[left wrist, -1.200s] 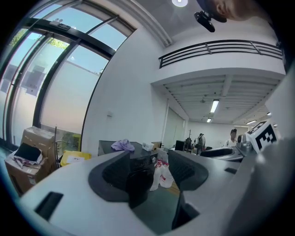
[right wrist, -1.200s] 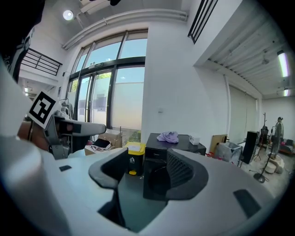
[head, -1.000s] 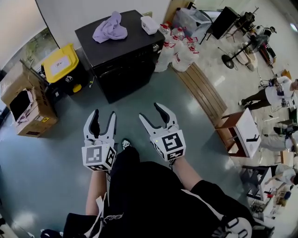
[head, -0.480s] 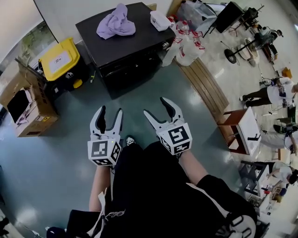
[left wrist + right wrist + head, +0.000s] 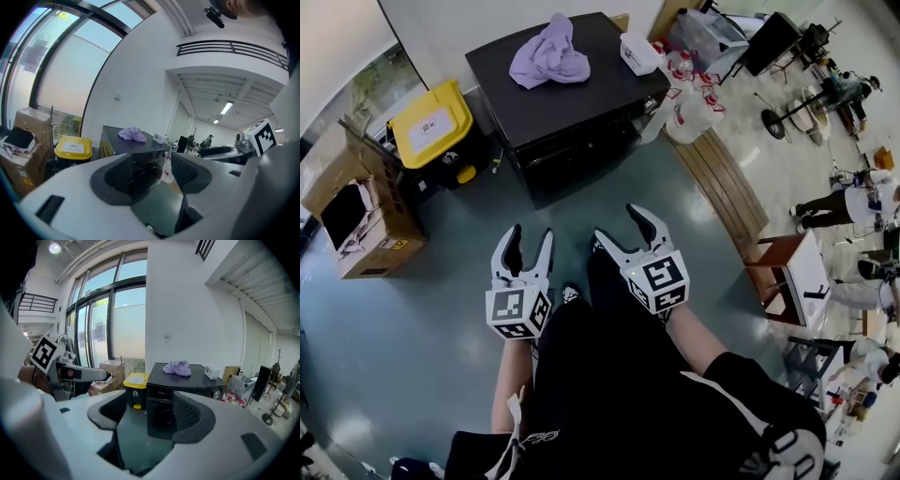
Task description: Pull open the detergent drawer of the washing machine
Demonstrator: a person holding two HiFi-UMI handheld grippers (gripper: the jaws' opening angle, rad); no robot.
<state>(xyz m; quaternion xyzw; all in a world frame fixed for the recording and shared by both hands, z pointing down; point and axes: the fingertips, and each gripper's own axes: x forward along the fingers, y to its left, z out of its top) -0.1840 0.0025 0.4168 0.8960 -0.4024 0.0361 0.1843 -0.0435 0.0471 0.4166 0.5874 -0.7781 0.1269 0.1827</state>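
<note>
The black washing machine point(image 5: 581, 117) stands ahead of me across the floor, a purple cloth point(image 5: 548, 58) and a white box point(image 5: 639, 52) on its lid. In the right gripper view its front point(image 5: 161, 413) faces me, and the drawer panel point(image 5: 160, 392) at the top left lies flush. My left gripper point(image 5: 525, 246) is open and holds nothing; the machine point(image 5: 136, 157) shows far beyond its pads. The jaws of my right gripper point(image 5: 626, 230) have just been opening, and nothing is between them. Both grippers hang well short of the machine, above the person's legs.
A yellow-lidded bin point(image 5: 431, 127) and an open cardboard box point(image 5: 356, 211) stand left of the machine. Several detergent bottles point(image 5: 689, 98) cluster at its right, beside a wooden slatted board point(image 5: 722, 192). People and stands fill the far right.
Both grippers have sunk lower in the head view and drifted slightly right. The machine has slid right and looks a little nearer.
</note>
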